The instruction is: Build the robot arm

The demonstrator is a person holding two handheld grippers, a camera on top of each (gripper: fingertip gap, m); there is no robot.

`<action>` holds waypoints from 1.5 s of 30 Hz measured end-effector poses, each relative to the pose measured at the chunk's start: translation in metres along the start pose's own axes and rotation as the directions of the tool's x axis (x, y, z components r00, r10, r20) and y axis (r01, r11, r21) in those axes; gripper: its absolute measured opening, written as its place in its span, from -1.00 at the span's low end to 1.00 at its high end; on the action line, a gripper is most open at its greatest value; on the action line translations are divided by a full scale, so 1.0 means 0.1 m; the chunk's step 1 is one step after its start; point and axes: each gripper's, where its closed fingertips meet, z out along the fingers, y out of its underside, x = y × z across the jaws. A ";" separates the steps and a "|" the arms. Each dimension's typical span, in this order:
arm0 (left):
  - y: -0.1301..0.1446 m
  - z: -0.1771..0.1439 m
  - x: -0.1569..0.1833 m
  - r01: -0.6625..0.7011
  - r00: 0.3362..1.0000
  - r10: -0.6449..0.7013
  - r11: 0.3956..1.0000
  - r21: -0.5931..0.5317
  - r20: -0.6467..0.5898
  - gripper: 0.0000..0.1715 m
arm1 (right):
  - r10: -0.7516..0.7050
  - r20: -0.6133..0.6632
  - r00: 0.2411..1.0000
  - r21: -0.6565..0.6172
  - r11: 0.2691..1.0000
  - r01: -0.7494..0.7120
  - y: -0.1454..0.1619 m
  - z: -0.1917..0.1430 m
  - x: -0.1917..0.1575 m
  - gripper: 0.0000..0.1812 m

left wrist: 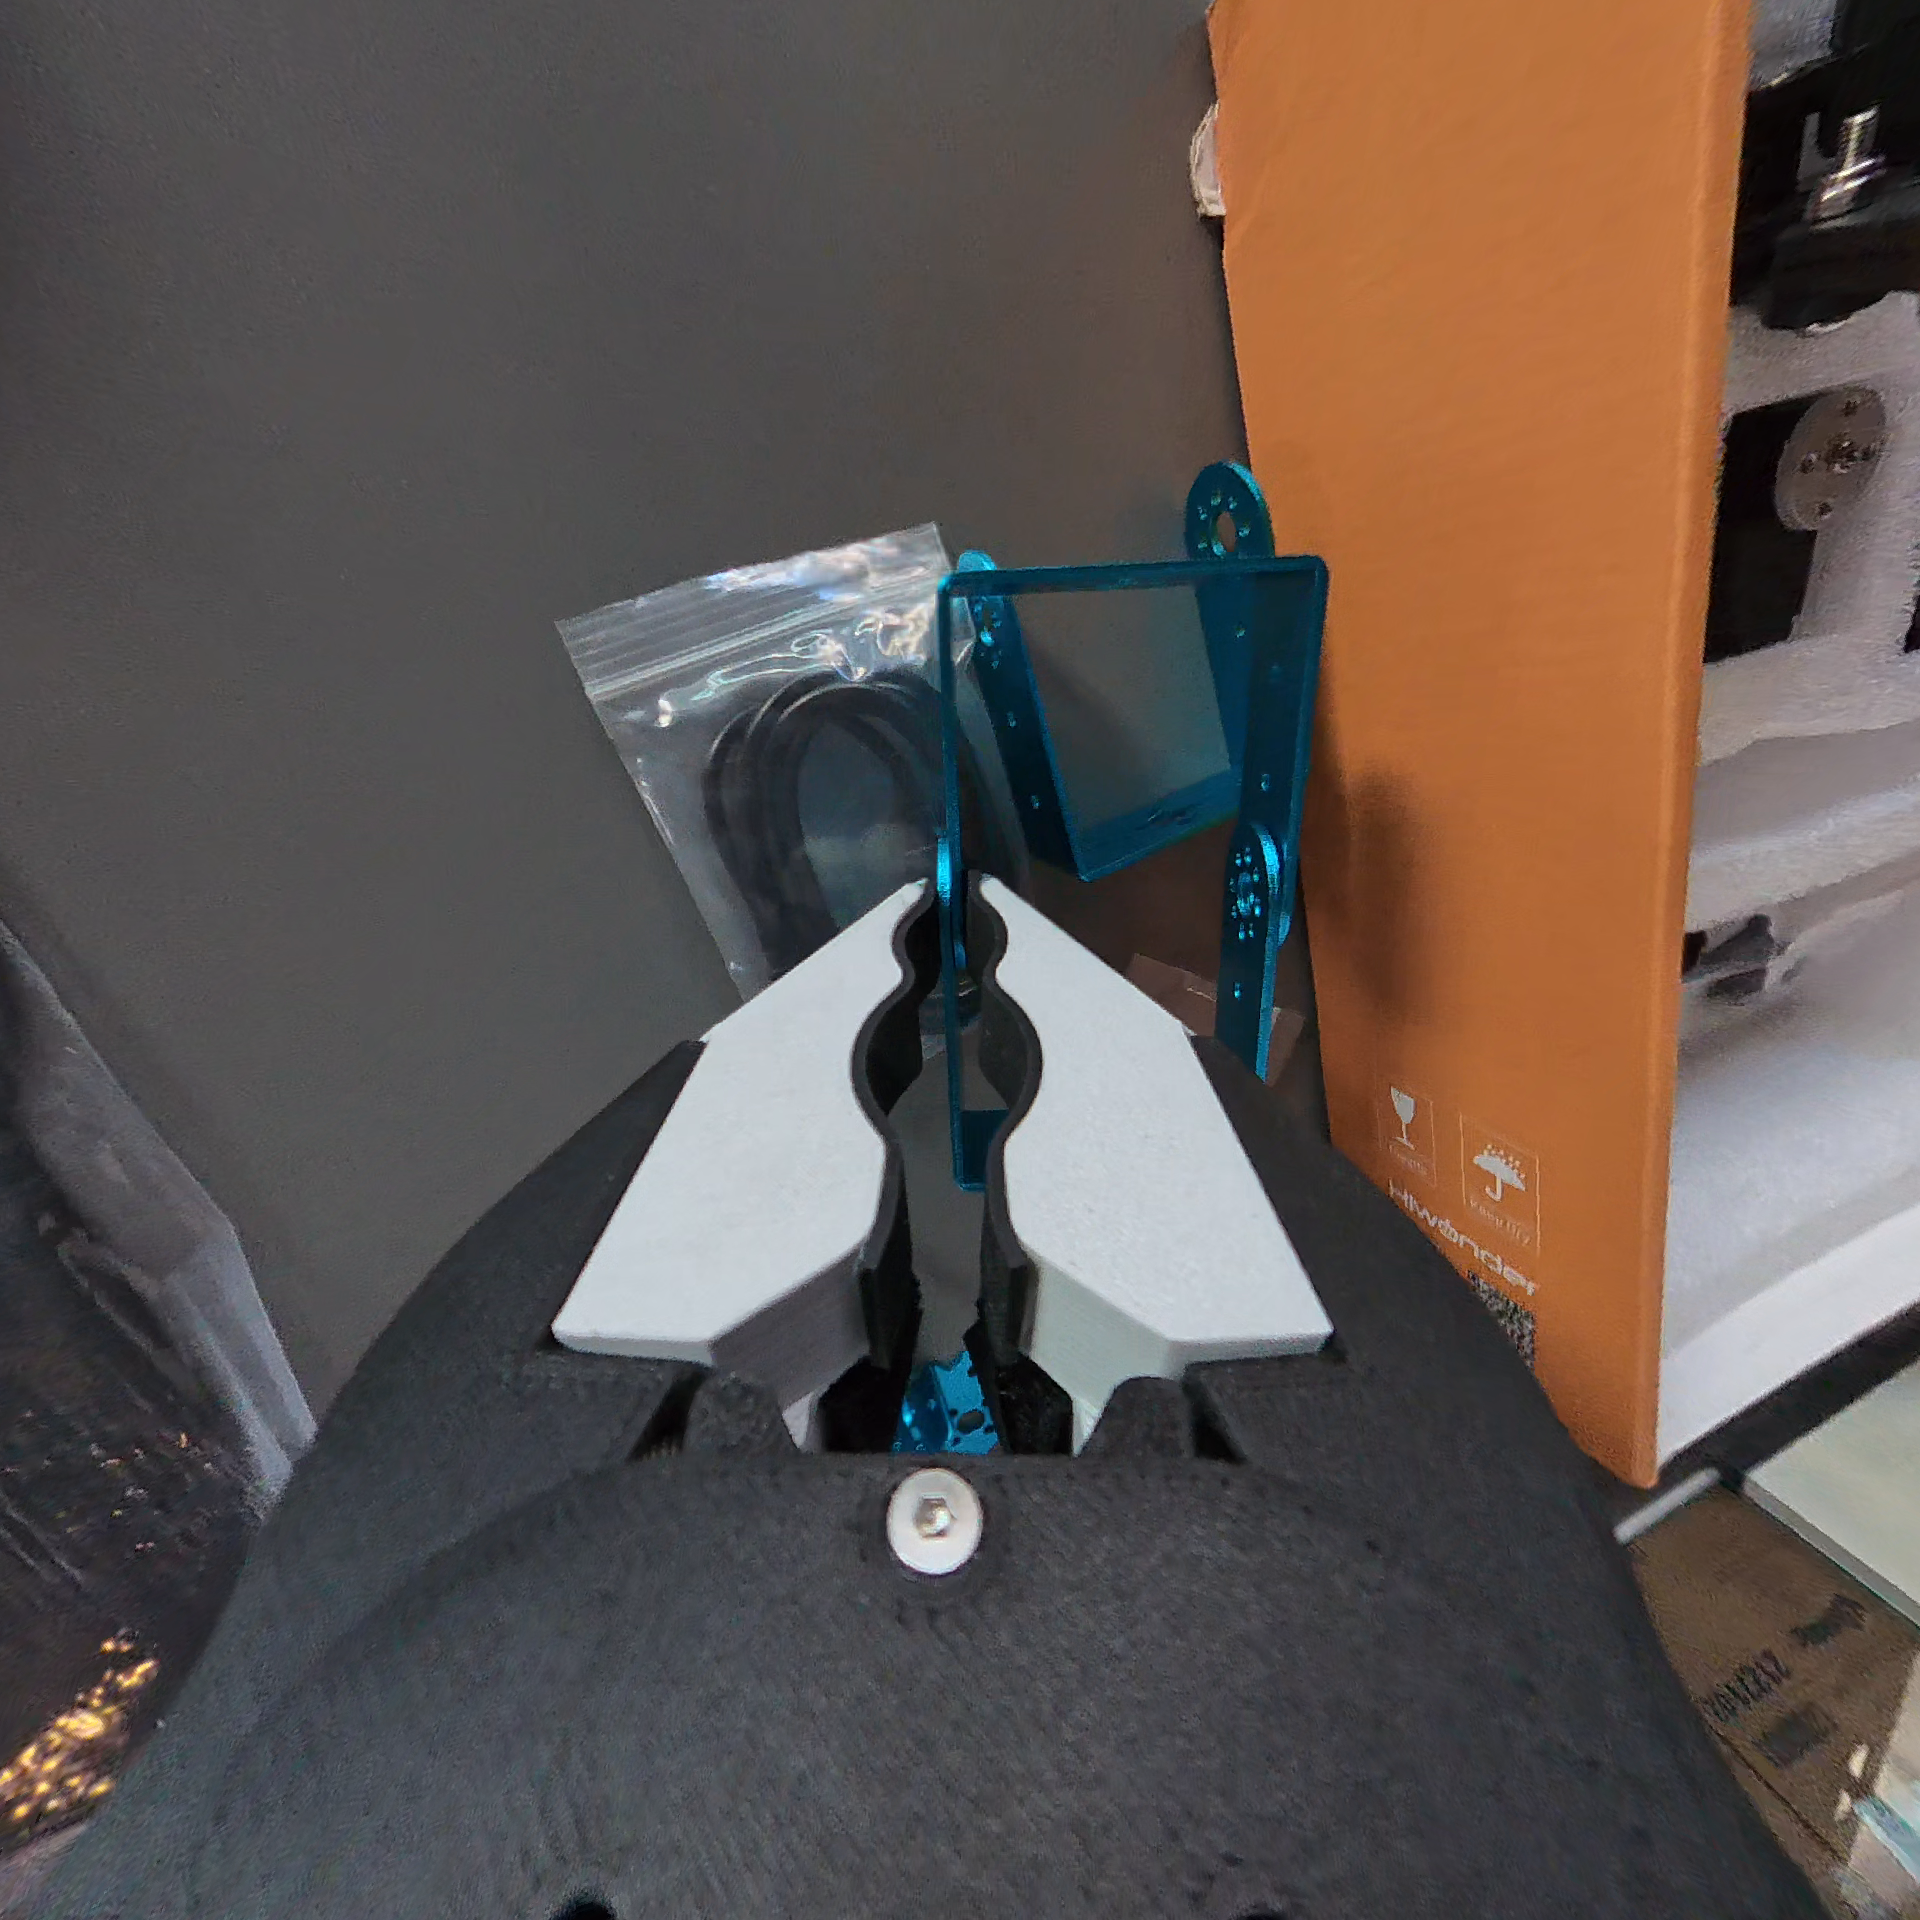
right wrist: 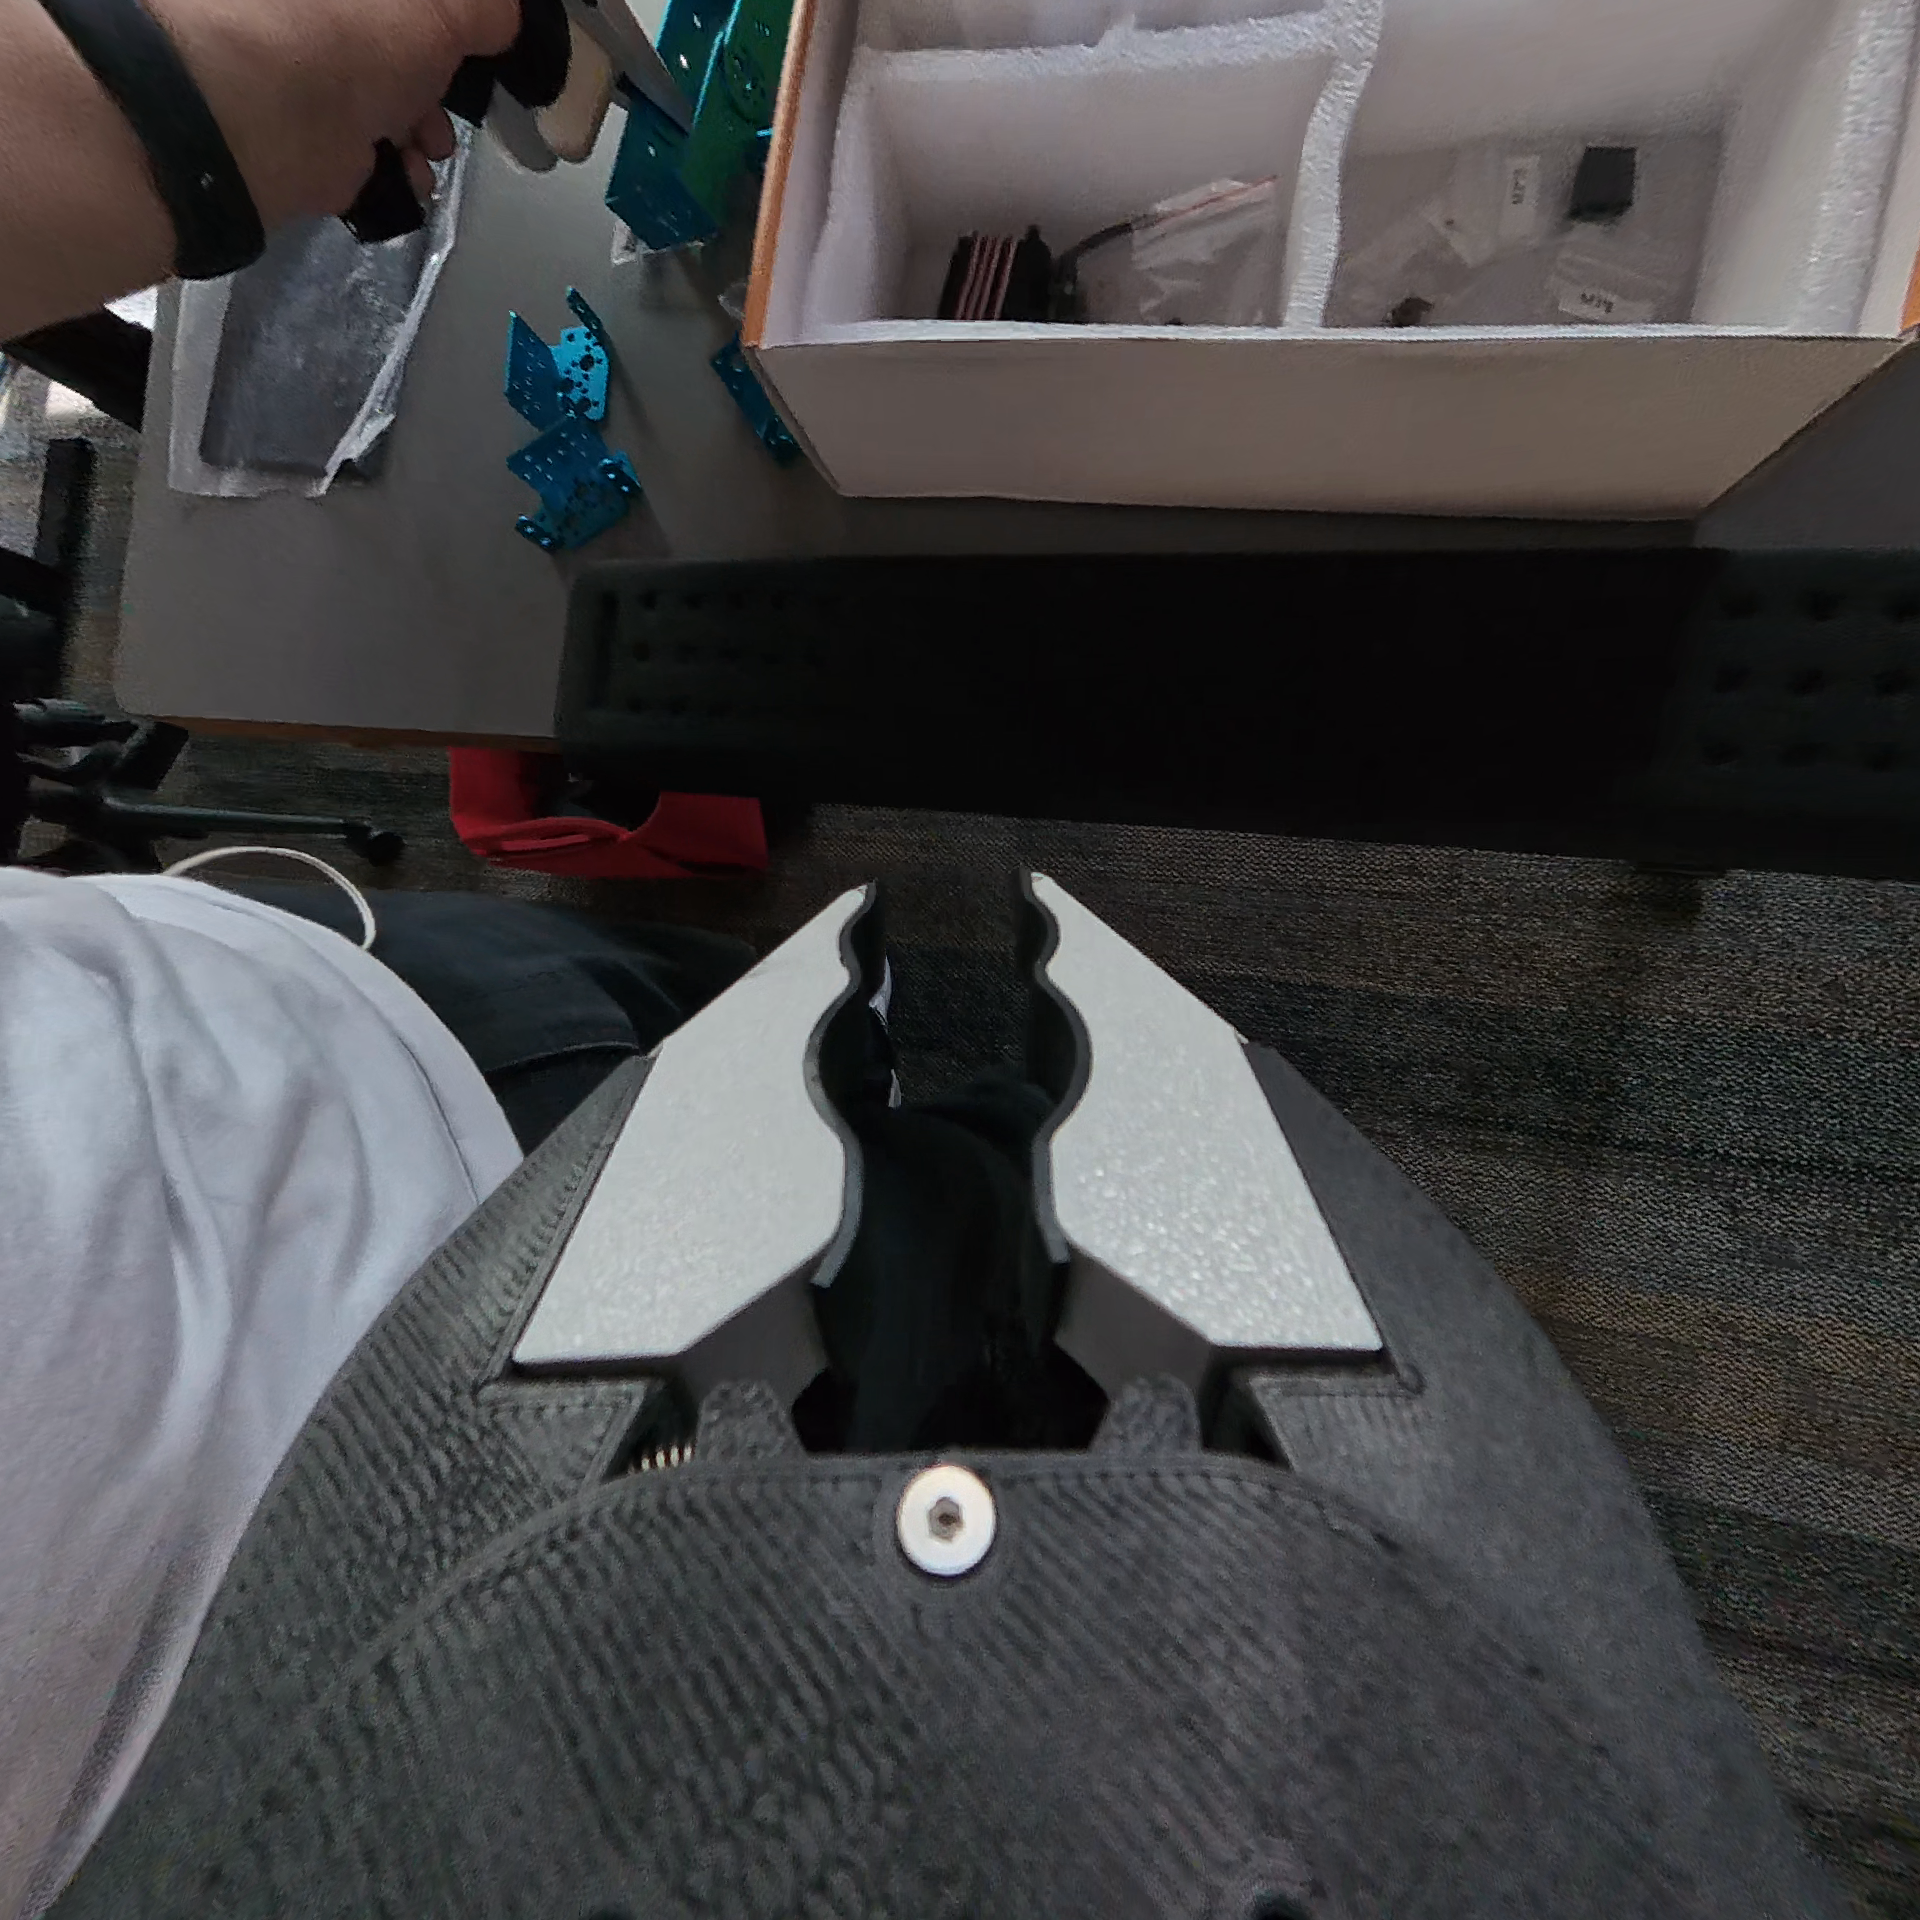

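Left gripper (left wrist: 953, 914) is clamped on a blue bracket (left wrist: 1132, 717), holding it up over the grey table (left wrist: 416, 416), right beside the orange box (left wrist: 1475, 623). A clear bag (left wrist: 769, 748) of black cable lies behind it. Right gripper (right wrist: 948, 894) hangs off the table over the carpet (right wrist: 1558, 1039), fingers parted, nothing between them.

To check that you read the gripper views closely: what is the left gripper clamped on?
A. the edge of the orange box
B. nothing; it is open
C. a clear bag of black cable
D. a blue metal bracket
D: in the left wrist view the left gripper pinches a thin plate of the blue bracket; the bag and the orange box lie beyond it, untouched.
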 end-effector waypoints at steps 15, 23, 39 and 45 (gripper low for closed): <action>-0.46 -0.21 -0.43 -0.106 0.991 0.106 0.994 0.016 -0.078 -0.98 | 0.190 -0.064 0.980 0.011 0.982 -0.190 0.20 -0.16 0.96 -0.82; -0.43 0.03 -0.40 0.187 0.978 -0.183 0.982 0.030 -0.101 -0.98 | 0.310 -0.084 0.947 0.024 0.951 -0.309 0.22 0.06 0.46 -0.85; -0.34 0.08 -0.53 0.155 0.978 -0.157 0.988 0.028 0.134 -0.97 | 0.264 0.007 0.964 -0.092 0.961 -0.262 0.25 0.31 0.66 -0.84; -0.33 0.06 -0.52 0.121 0.969 -0.126 0.992 0.037 0.211 -0.97 | 0.274 0.026 0.961 -0.112 0.956 -0.270 0.32 0.31 0.81 -0.85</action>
